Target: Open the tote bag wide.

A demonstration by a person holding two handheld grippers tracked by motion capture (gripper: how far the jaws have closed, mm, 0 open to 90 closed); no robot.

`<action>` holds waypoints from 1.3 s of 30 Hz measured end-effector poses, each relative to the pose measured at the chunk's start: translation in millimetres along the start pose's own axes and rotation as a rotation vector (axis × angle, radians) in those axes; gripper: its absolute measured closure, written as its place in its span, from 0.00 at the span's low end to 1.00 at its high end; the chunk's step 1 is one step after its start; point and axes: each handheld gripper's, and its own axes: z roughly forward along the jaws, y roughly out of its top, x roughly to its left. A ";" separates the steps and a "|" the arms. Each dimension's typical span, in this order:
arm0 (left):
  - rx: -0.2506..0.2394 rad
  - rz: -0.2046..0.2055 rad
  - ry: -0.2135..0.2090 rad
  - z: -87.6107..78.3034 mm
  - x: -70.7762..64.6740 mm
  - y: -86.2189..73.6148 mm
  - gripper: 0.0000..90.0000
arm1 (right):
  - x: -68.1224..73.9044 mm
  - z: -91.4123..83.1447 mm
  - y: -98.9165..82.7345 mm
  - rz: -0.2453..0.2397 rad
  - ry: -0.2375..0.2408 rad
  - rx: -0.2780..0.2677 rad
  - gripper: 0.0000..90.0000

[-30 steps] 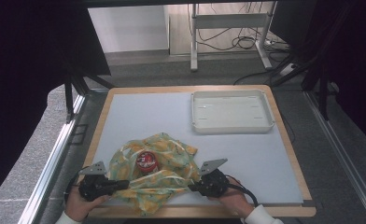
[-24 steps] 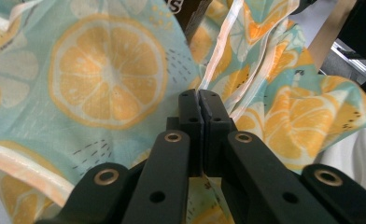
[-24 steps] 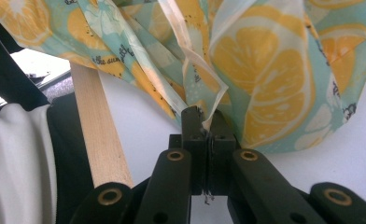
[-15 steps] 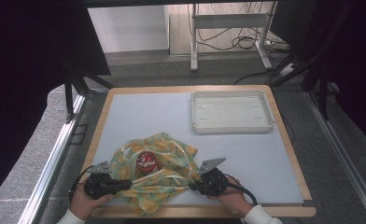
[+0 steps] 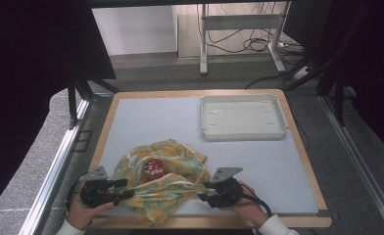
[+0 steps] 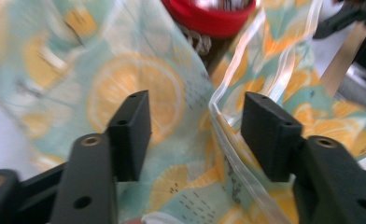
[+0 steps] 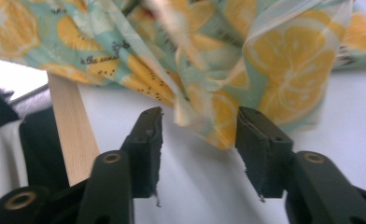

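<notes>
A lemon-print plastic bag (image 5: pixel 173 188) lies crumpled at the near middle of the grey mat. A red round tin (image 5: pixel 154 169) sits in its opening and shows again as a red rim (image 6: pixel 209 21) in the left gripper view. My left gripper (image 5: pixel 124 188) is at the bag's left edge; its jaws have just been opening, and a clear-edged fold of the bag (image 6: pixel 223 140) lies loose between them. My right gripper (image 5: pixel 204 192) is at the bag's right edge; its jaws have also just been opening, and a bag corner (image 7: pixel 209 126) hangs between the pads without being pressed.
An empty white tray (image 5: pixel 243 134) stands at the far right of the mat. The table's wooden border (image 5: pixel 305 161) frames the mat, with a metal rail (image 5: pixel 58 161) along the left side. A strip of the wooden edge (image 7: pixel 71 135) runs close beside my right gripper.
Both hands stay where they were at the bag's two sides. The bag and the red tin lie much as before.
</notes>
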 end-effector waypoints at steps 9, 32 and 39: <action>-0.114 0.025 0.045 -24.0 -3.5 11.8 0.47 | -4.2 -31.1 2.8 0.022 -0.075 -0.125 0.42; 0.075 0.092 0.029 15.5 -11.7 52.1 1.00 | -5.4 19.9 96.1 -0.079 0.003 -0.067 0.96; 0.152 0.066 0.031 27.2 1.0 47.9 1.00 | -6.6 52.6 96.6 -0.050 0.014 0.013 0.96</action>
